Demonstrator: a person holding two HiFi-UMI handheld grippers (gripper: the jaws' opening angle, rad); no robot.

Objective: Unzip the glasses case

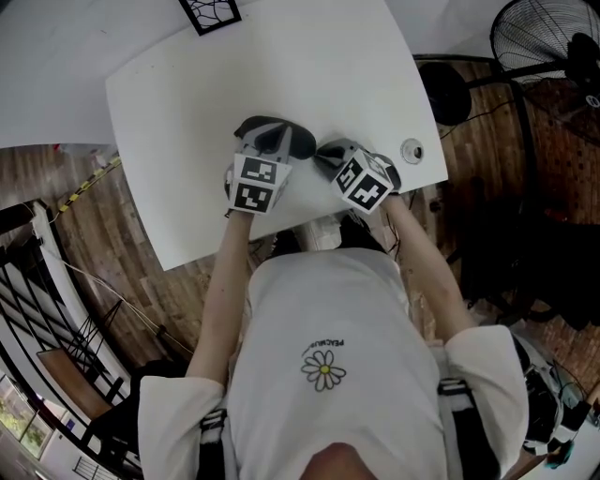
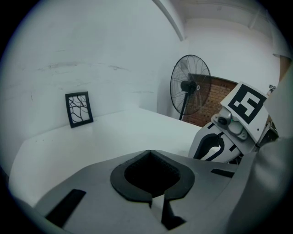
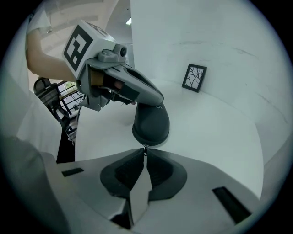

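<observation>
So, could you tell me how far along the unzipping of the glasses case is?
Done: the left gripper clamps the glasses case. In hand: the right gripper appears pinched on the zip pull. Left: the case looks closed, so the zip itself remains to be drawn.

My head camera looks steeply down from well above the white table, with my left gripper and right gripper by its near edge. Each gripper's camera sits close behind its own jaws, facing the far edge. All three views share the framed card there, and the right one also sees the glasses case close up.
</observation>
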